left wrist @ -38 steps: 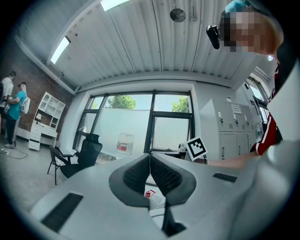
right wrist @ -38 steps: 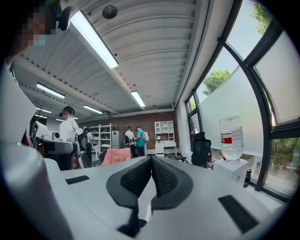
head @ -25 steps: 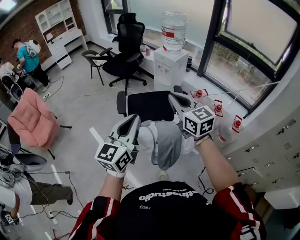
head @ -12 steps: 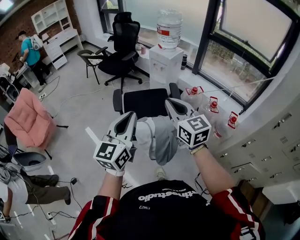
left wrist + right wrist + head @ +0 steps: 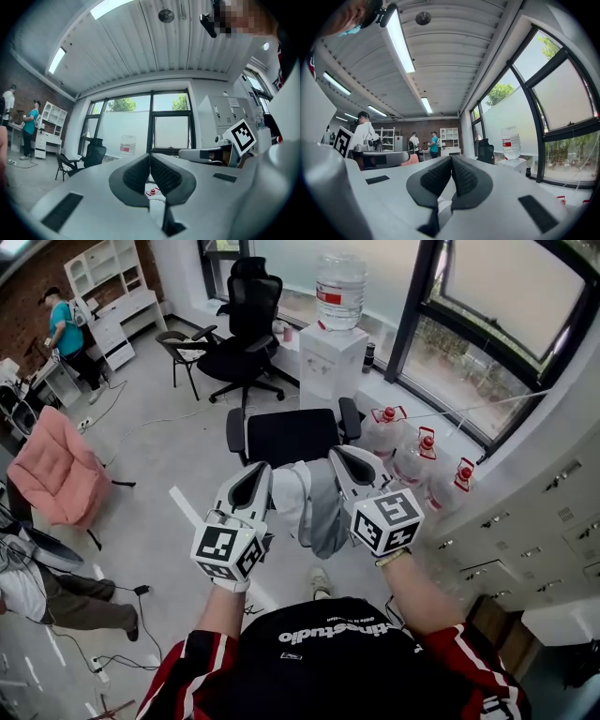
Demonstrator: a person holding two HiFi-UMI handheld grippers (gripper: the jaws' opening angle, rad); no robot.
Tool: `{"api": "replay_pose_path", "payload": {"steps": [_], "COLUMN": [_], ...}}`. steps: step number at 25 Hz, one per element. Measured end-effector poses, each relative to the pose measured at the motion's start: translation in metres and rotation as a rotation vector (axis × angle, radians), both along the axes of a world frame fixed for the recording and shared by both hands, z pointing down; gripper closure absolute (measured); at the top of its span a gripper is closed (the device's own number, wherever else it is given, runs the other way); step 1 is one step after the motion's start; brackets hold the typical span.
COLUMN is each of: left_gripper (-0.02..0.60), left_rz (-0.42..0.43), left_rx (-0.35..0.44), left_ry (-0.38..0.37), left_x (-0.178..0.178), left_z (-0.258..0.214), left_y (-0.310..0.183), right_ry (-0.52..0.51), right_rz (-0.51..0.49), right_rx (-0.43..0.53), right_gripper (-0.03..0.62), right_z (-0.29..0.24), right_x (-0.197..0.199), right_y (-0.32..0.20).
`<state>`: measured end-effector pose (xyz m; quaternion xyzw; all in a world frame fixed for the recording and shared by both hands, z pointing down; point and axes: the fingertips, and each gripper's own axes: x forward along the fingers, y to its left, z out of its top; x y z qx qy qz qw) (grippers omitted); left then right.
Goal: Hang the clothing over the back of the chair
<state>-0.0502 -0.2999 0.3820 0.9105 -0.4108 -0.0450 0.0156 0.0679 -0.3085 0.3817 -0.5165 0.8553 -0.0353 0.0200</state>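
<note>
Two claws carry one piece of clothing, a soft white-and-grey fabric that sags in loose folds between them, in the air on the near side of a black chair with two padded armrests. The left claw has its ribbed dark pads pinched together on the cloth, and the right claw is squeezed just as narrow on its own corner. Three more chairs stand on the smooth grey floor: a tall black office chair, a small dark armchair and a plump pink one. One clear water bottle tops a boxy white dispenser, and three red-capped bottles line the wall under dark-framed windows. A white shelf unit stands against a brick wall.
</note>
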Motion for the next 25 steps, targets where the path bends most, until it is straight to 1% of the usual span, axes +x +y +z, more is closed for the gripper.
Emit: {"api": "replay_pose_path", "payload": {"steps": [3, 7, 11, 16, 25], "left_gripper": [0.557, 0.557, 0.557, 0.557, 0.557], "left_rz": [-0.017, -0.026, -0.021, -0.016, -0.033], "left_rx": [0.005, 0.013, 0.017, 0.012, 0.003], "left_ry": [0.006, -0.008, -0.018, -0.025, -0.019], "left_x": [-0.004, -0.006, -0.007, -0.008, -0.022], "left_z": [0.0, 0.0, 0.001, 0.002, 0.005], "left_y": [0.005, 0.014, 0.021, 0.032, 0.042], "right_ry": [-0.015, -0.001, 0.012, -0.01, -0.028], "right_rz": [-0.004, 0.02, 0.052, 0.092, 0.139], "right_rx": [-0.012, -0.009, 0.01, 0.006, -0.01], "right_gripper": [0.579, 0.58, 0.58, 0.583, 0.585], "right_z": [0.003, 0.002, -0.002, -0.001, 0.012], "right_x": [-0.001, -0.001, -0.001, 0.002, 0.011], "right_y": [0.01, 0.025, 0.04, 0.056, 0.066]}}
